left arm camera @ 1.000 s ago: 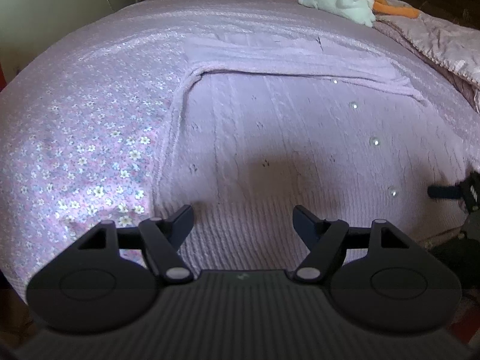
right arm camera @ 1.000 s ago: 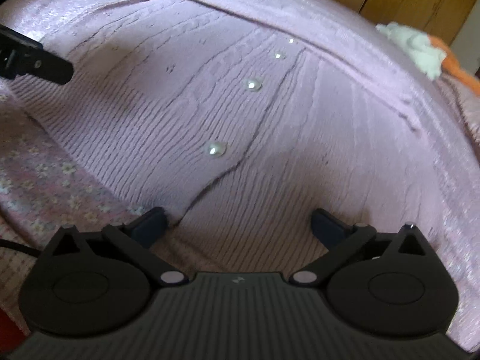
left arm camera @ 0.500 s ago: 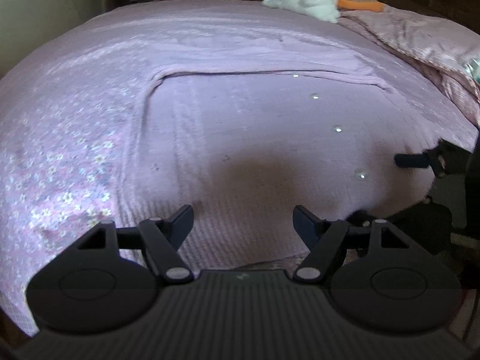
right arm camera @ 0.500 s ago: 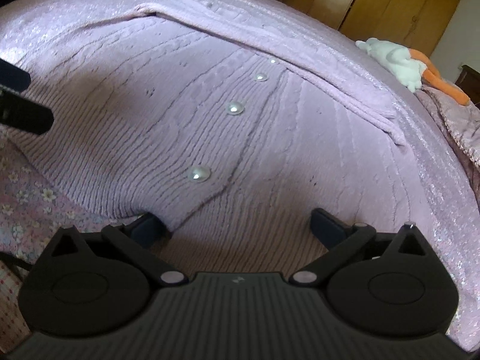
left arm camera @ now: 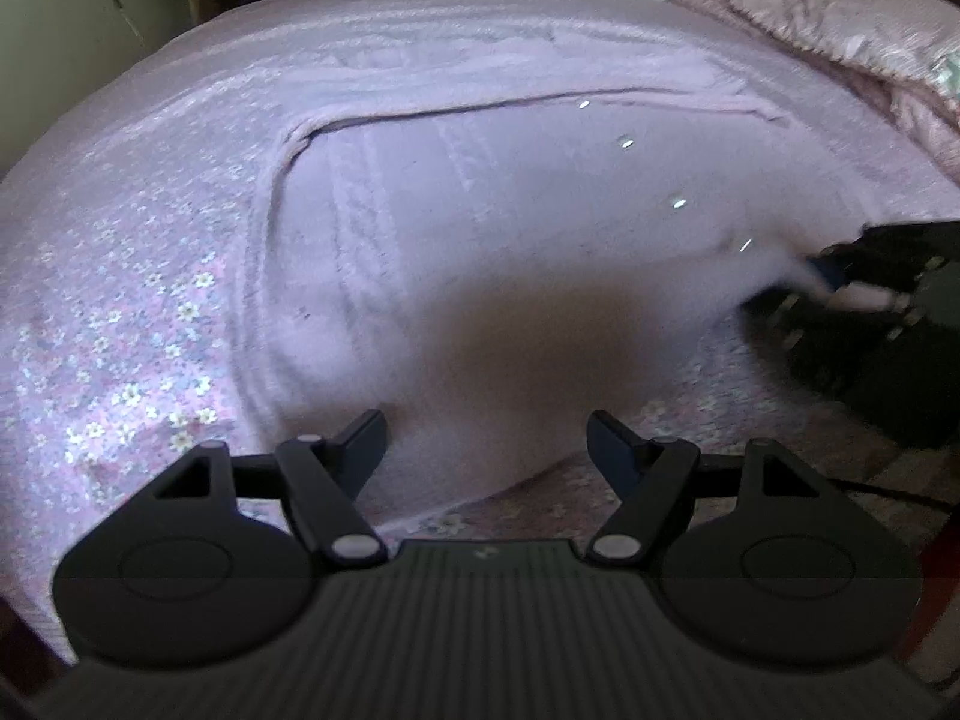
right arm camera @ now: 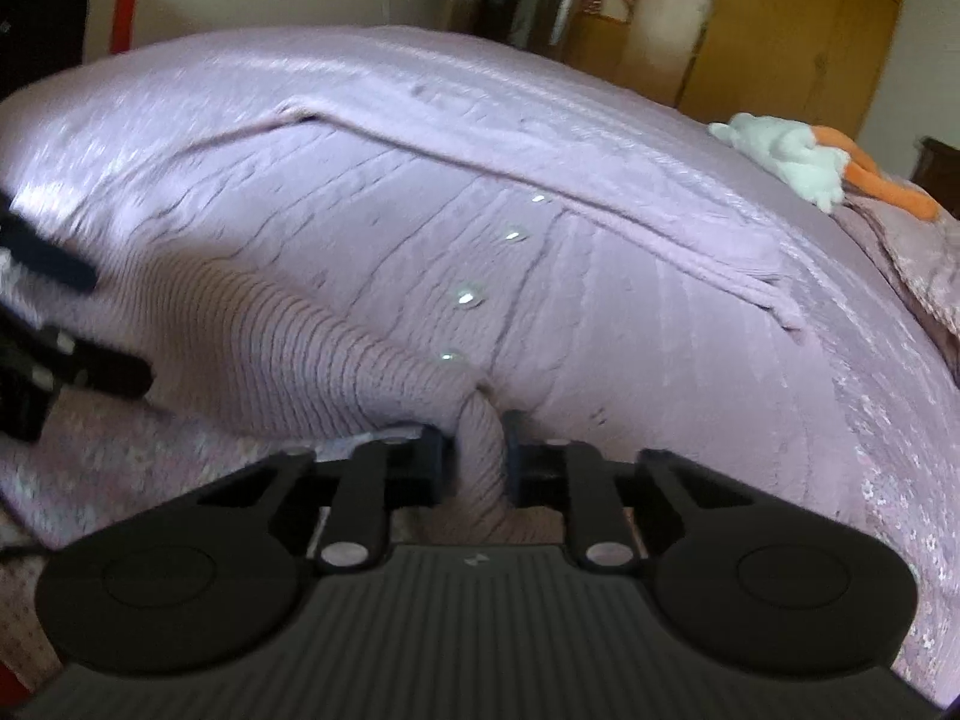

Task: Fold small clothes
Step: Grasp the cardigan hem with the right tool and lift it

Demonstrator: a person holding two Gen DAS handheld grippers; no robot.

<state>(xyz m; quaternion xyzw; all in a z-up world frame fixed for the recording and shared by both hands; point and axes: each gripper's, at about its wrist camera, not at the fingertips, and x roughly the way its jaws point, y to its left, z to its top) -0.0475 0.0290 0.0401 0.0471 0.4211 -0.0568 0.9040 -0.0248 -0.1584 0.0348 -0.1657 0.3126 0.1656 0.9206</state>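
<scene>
A lilac knitted cardigan (left arm camera: 510, 228) with pearl buttons (right arm camera: 468, 295) lies spread on the bed, its sleeves folded across the top. My right gripper (right arm camera: 477, 450) is shut on the ribbed bottom hem (right arm camera: 480, 456), which bunches up between the fingers and lifts off the bed. In the left wrist view that gripper (left arm camera: 840, 282) shows as a dark blurred shape at the right, pulling the hem. My left gripper (left arm camera: 486, 438) is open just above the hem's left part, with nothing between its fingers. It also shows as dark blurred fingers (right arm camera: 54, 264) at the left of the right wrist view.
The bed is covered with a pink floral sheet (left arm camera: 120, 312). A white and orange soft toy (right arm camera: 792, 162) lies near the far end, beside a pink quilt (left arm camera: 840, 18). Wooden wardrobes (right arm camera: 780, 24) stand behind the bed.
My right gripper has shut on the cardigan's bottom hem and raised it. My left gripper stays open and has drawn back slightly toward the hem's edge.
</scene>
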